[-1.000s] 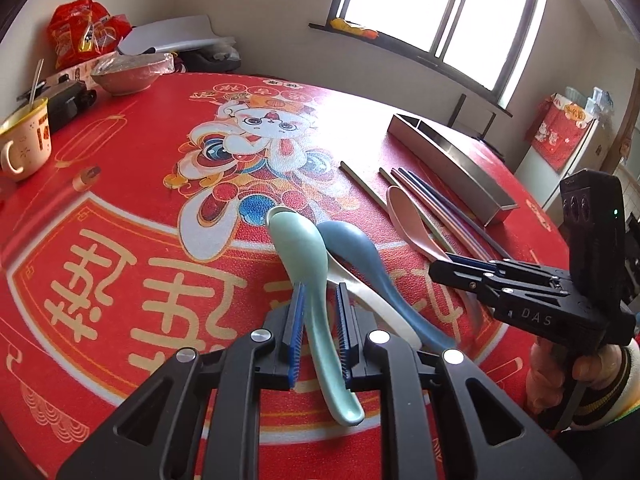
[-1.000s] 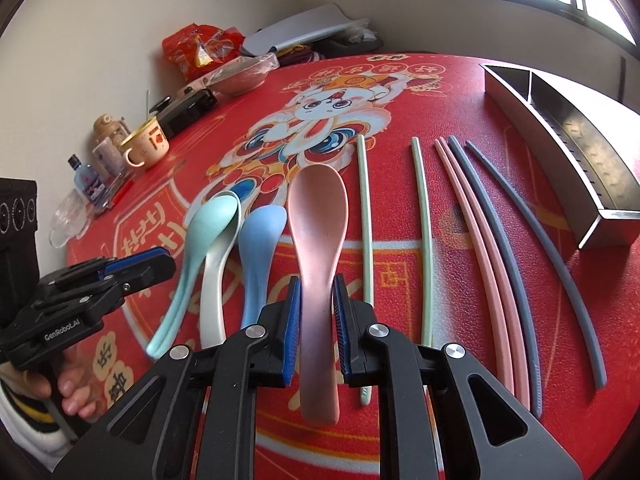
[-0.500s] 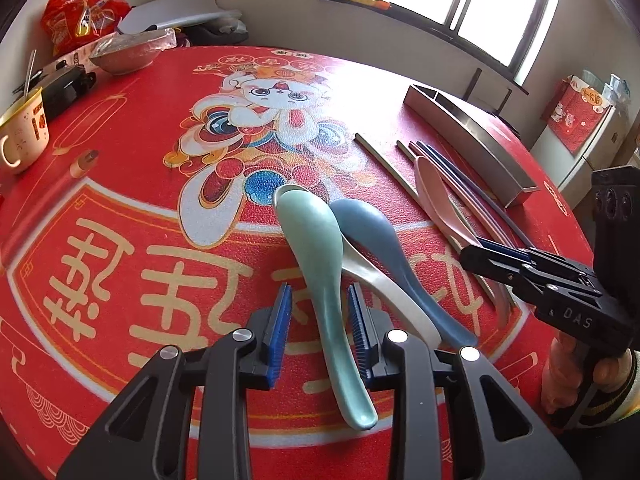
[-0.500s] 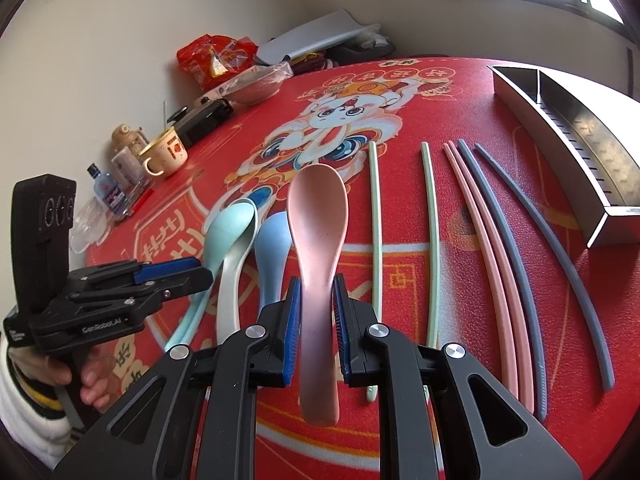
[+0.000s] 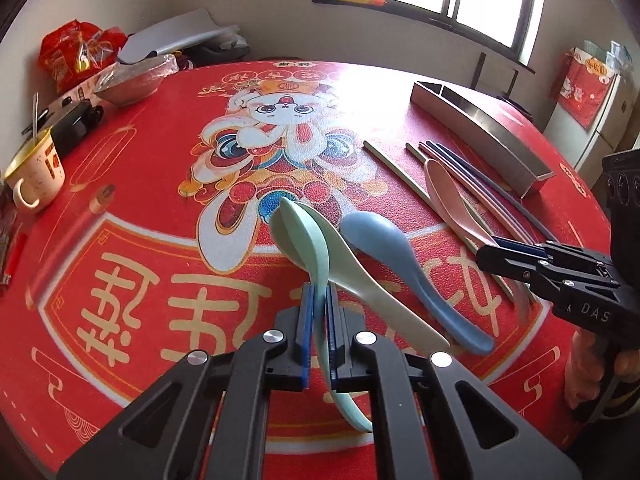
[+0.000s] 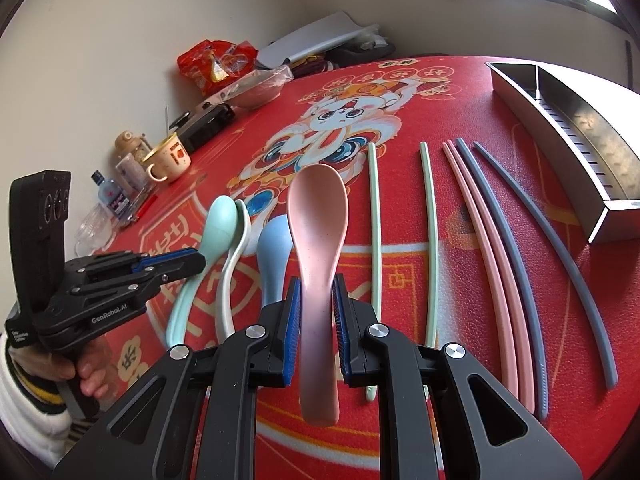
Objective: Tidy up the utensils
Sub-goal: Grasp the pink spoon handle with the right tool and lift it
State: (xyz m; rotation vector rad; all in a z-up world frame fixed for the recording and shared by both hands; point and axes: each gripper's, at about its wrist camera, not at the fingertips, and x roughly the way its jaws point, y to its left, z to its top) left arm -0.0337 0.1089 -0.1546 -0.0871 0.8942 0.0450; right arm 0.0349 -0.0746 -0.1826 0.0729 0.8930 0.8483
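My left gripper [image 5: 318,300] is shut on the handle of a mint-green spoon [image 5: 300,236], lifted and turned on edge above the red table mat. A pale cream spoon [image 5: 360,280] and a blue spoon [image 5: 396,256] lie beside it on the mat. My right gripper [image 6: 316,292] is shut on a pink spoon [image 6: 318,216], held above the mat. Mint, pink and grey chopsticks [image 6: 496,248] lie to its right. A steel utensil tray [image 6: 576,128] with a divider stands at the far right.
A yellow mug [image 5: 36,176], a black case [image 5: 76,124], a covered bowl [image 5: 132,84] and red snack bags [image 5: 72,52] line the table's left and far edge. Bottles [image 6: 112,196] stand at the left edge in the right wrist view.
My left gripper opened, then shut on the mint-green spoon and raised it, tipping it on edge. My right gripper lifted the pink spoon slightly higher.
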